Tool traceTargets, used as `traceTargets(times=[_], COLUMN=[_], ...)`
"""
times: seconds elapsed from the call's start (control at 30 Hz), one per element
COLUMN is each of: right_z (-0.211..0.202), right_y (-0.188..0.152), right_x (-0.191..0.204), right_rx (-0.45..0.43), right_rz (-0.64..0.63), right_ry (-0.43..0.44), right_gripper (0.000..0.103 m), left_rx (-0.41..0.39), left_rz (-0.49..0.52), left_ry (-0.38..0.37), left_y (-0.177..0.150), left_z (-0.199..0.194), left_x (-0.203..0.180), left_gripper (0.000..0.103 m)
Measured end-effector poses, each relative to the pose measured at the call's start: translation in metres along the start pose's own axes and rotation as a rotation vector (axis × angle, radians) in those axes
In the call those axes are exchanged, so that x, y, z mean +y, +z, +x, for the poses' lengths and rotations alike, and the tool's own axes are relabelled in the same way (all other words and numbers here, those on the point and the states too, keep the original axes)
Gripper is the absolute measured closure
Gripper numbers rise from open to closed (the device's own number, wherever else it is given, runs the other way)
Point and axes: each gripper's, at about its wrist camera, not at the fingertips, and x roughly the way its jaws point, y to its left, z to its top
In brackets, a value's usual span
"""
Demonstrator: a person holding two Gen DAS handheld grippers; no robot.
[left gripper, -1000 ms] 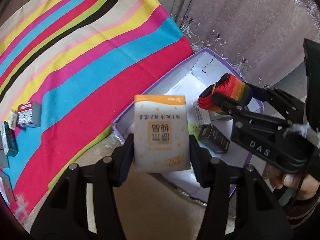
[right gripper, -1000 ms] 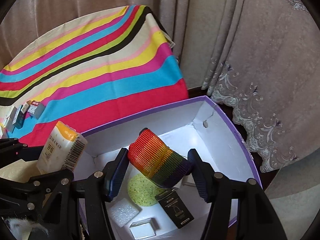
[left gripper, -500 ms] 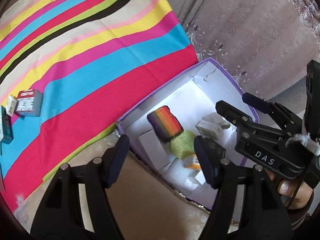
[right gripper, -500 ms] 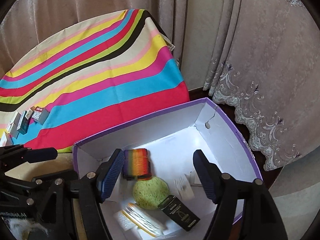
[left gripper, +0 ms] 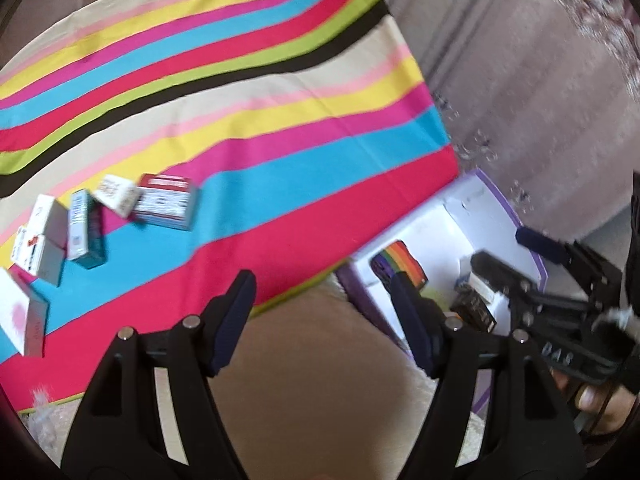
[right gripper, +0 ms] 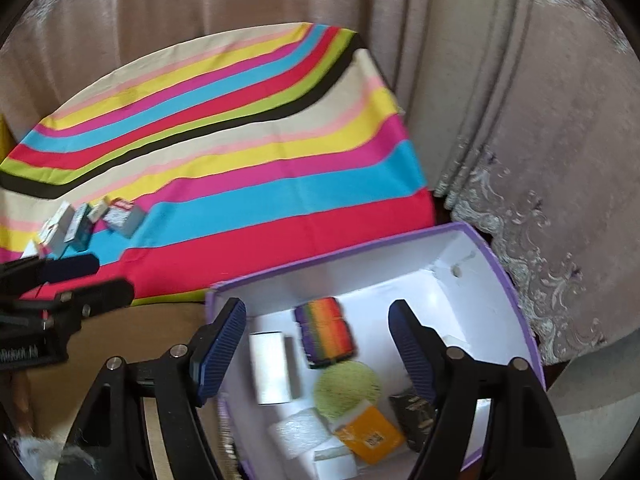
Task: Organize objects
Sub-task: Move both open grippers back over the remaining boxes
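A purple box with a white inside (right gripper: 516,312) stands at the striped table's near edge; it also shows in the left wrist view (left gripper: 496,204). In it lie a rainbow pouch (right gripper: 326,330), a green round sponge (right gripper: 346,390), an orange-and-white packet (right gripper: 368,434), a black box (right gripper: 414,416) and white boxes (right gripper: 270,368). My right gripper (right gripper: 320,354) is open and empty above the box. My left gripper (left gripper: 326,320) is open and empty over the table's near edge, left of the box. Several small boxes (left gripper: 164,202) lie on the cloth at the left.
A striped tablecloth (left gripper: 248,128) covers the table. Beige curtains (right gripper: 540,120) hang behind and to the right. The left gripper shows at the left edge of the right wrist view (right gripper: 72,280), and the right gripper shows in the left wrist view (left gripper: 532,264).
Both grippers have let go: the orange-and-white packet and the rainbow pouch now lie in the box. Both grippers stand open, and the left one has swung left toward the small boxes.
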Motion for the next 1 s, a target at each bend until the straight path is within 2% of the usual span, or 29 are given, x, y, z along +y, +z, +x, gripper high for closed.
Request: traceTargets(times=[0.23, 0.33, 0.43, 0.57, 0.87, 1.0], right_z=[-0.001, 0.000, 0.002, 0.006, 0.017, 0.023], right_y=[0.006, 0.006, 0.009, 0.012, 0.023, 0.027], right_x=[0.044, 0.067, 0.081, 0.095, 0.133, 0.149], right_rx=[0.014, 0.023, 0.027, 0.041, 0.056, 0.064], right_rz=[-0.055, -0.101, -0.133, -0.156, -0.254, -0.297], right_ry=[0.084, 0.109, 0.120, 0.144, 0.168, 0.186], right_gripper=[0.027, 0.026, 0.026, 0.026, 0.026, 0.026], left_rx=[-0.047, -0.067, -0.071, -0.083, -0.106, -0.110], left_rz=[-0.105, -0.135, -0.197, -0.215, -0.273, -0.271], left_ry=[0.003, 0.048, 0.054, 0.083, 0.129, 0.167], left_y=[0.001, -0.003, -0.009, -0.020, -0.036, -0.041], left_z=[-0.019, -0.027, -0.034, -0.047, -0.070, -0.079], left_x=[0.047, 0.073, 0.100, 0.127, 0.181, 0.207], left_gripper=[0.028, 0.026, 0.025, 0.016, 0.014, 0.006])
